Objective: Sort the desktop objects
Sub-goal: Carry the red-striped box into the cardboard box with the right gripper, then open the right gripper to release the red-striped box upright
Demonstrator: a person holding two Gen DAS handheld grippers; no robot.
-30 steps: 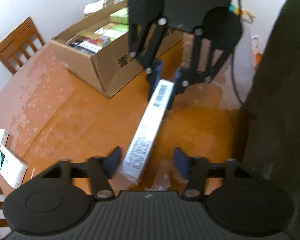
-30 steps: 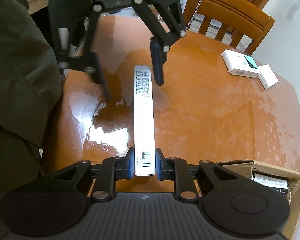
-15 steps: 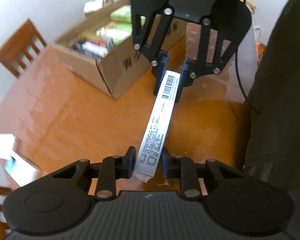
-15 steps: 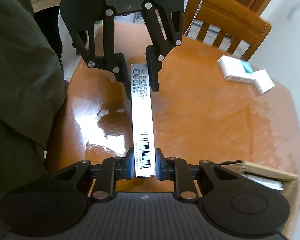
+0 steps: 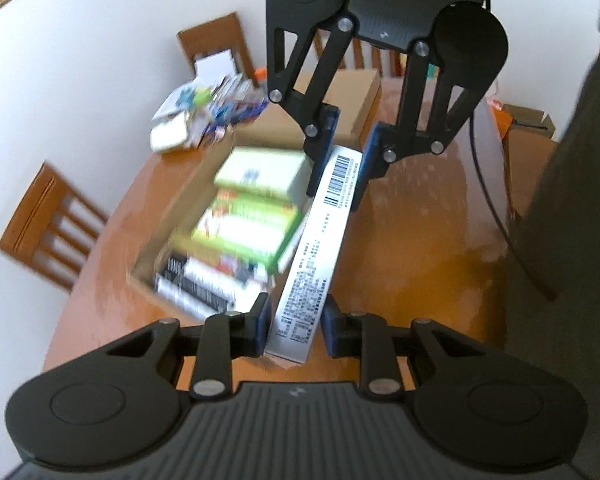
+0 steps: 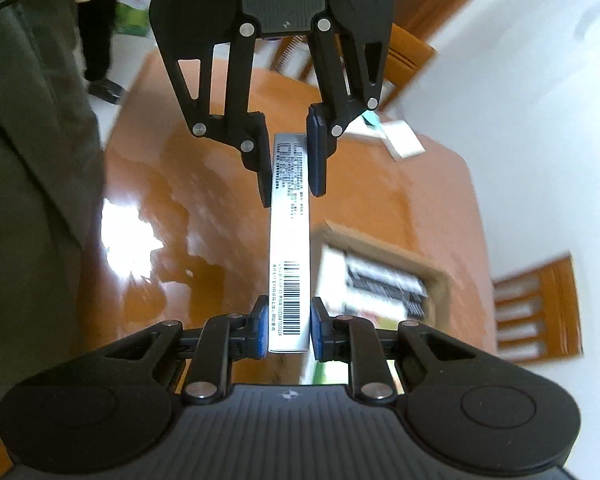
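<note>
A long white box (image 5: 316,248) with barcodes hangs in the air, held at both ends. My left gripper (image 5: 294,326) is shut on one end, my right gripper (image 6: 290,332) on the other. Each wrist view shows the opposite gripper at the far end: the right gripper (image 5: 342,168) and the left gripper (image 6: 290,164). The white box (image 6: 290,232) sits above the wooden table (image 6: 204,184), beside the edge of an open cardboard box (image 5: 168,216). That cardboard box (image 6: 432,276) holds green packs (image 5: 252,216) and black-and-white ones.
Two small white boxes (image 6: 404,144) lie on the table's far side. A person in dark green clothing (image 6: 32,160) stands close by the table. Wooden chairs (image 5: 48,232) ring the table. A pile of small packets (image 5: 204,112) and another carton (image 5: 356,92) lie behind the open box.
My left gripper has shut on its end of the long white box. Both grippers have lifted it off the table and carried it over beside the open cardboard box.
</note>
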